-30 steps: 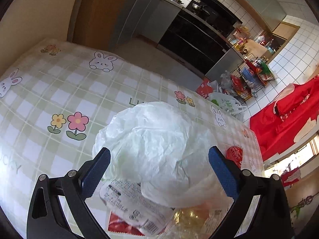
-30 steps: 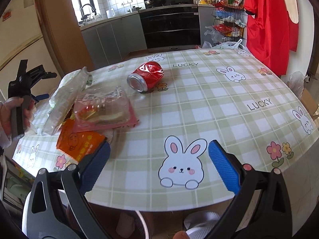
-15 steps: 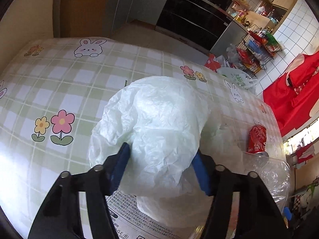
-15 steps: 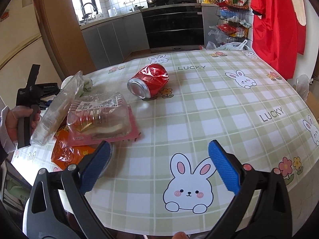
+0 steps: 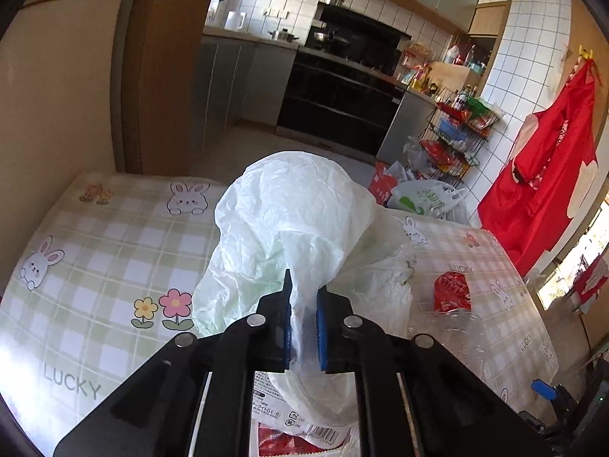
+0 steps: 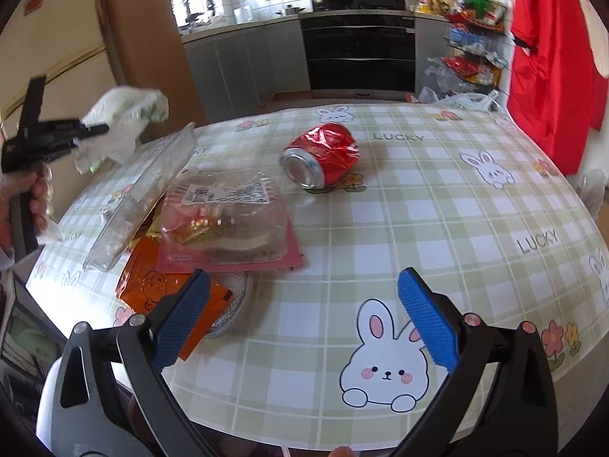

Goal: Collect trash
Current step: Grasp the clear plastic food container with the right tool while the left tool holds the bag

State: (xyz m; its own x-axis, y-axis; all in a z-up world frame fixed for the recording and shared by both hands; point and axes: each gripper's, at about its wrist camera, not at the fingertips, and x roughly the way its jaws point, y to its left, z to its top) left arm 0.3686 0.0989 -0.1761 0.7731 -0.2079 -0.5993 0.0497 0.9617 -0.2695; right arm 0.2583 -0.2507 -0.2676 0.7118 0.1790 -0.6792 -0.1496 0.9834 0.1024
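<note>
A crumpled white plastic bag (image 5: 297,213) hangs lifted off the checked table (image 5: 114,266). My left gripper (image 5: 302,285) is closing its jaws and pinches the bag's lower fold between its blue pads. In the right wrist view that left gripper (image 6: 95,128) is raised at the far left with the bag (image 6: 121,114) in it. My right gripper (image 6: 304,276) stands open over the table's near edge, with nothing between its fingers. Beyond it lie a clear food box (image 6: 224,217), a clear lid (image 6: 141,194), an orange wrapper (image 6: 152,282) and a crushed red can (image 6: 323,154).
A person's hand (image 6: 34,190) holds the left gripper's handle. Kitchen cabinets and a black oven (image 6: 357,53) stand behind the table. A wire rack (image 5: 456,133) and shopping bags (image 5: 422,194) sit at the far right, beside a hanging red garment (image 6: 552,57).
The left jaws went from wide open around the white bag to pinched on it, and bag and gripper rose off the table. The right gripper moved a little closer to the trash pile.
</note>
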